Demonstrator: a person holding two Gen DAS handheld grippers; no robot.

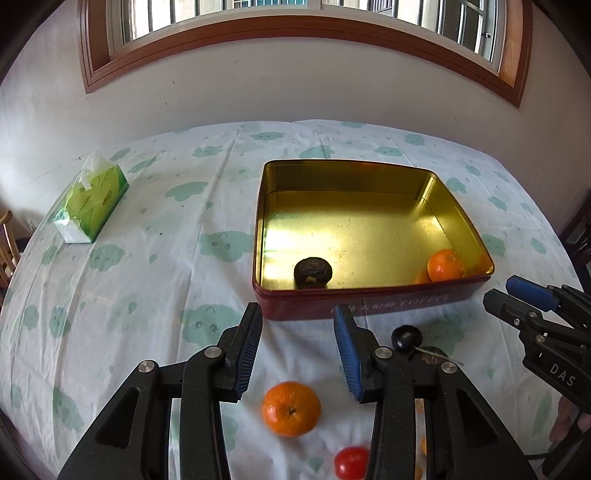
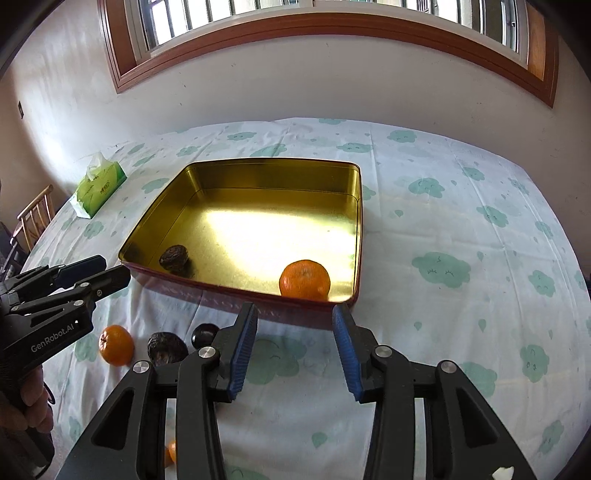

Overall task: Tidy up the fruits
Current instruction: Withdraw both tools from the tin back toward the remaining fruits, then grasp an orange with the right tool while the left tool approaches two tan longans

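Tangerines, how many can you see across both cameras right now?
2 for sure: one tangerine inside the gold tin, in its near right corner, and another tangerine on the tablecloth in front of the tin. Small orange bits behind the gripper frames may be more.

A home room: cloud-print tablecloth [image 1: 147, 229], tissue pack [image 1: 90, 201], wood-framed window [image 1: 295, 33], wooden chair [image 2: 35, 218].

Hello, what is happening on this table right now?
A person is sorting fruit into a gold tin with two handheld tools. One orange and a dark wrinkled fruit already lie inside. The left tool is open above another orange on the cloth; the right tool is open and empty.
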